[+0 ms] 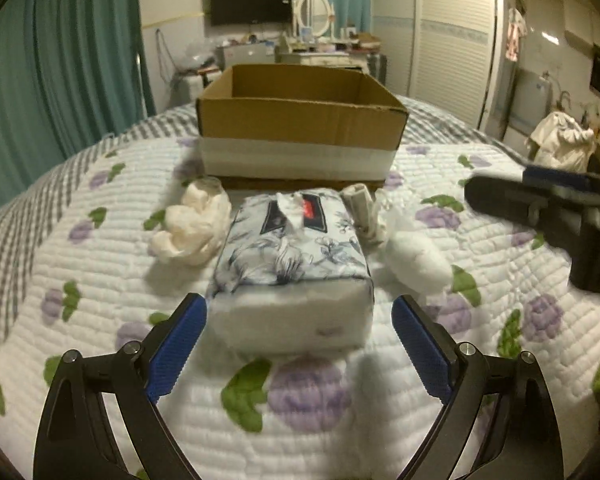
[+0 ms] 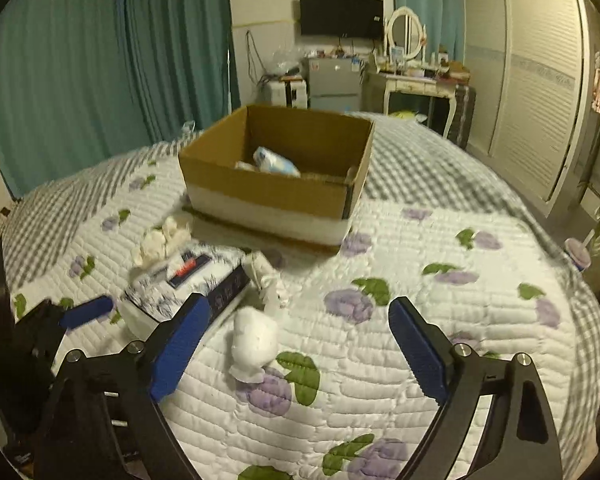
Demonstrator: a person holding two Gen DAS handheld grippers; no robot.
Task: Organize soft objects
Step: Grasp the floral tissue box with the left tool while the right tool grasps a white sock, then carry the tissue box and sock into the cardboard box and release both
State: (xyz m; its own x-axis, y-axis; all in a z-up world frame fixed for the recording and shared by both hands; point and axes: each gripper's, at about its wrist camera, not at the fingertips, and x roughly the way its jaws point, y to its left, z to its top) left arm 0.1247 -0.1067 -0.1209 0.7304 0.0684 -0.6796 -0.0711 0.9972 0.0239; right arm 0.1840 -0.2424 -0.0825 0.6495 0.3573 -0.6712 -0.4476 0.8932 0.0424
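Note:
A floral tissue pack (image 1: 292,256) lies on the quilted bed in front of an open cardboard box (image 1: 300,120). My left gripper (image 1: 300,320) is open, its blue fingers either side of the pack's near end, not touching. A cream bundle (image 1: 192,228) lies left of the pack, a rolled sock (image 1: 364,208) and a white soft ball (image 1: 418,258) to its right. In the right wrist view my right gripper (image 2: 296,320) is open and empty above the quilt, the white ball (image 2: 254,340) near its left finger. The box (image 2: 276,200) holds a blue-white packet (image 2: 274,160).
The right gripper's body (image 1: 560,224) hangs at the right of the left wrist view. The left gripper (image 2: 84,310) shows at the left of the right wrist view beside the tissue pack (image 2: 188,280). Green curtains, a dresser and wardrobe stand beyond the bed.

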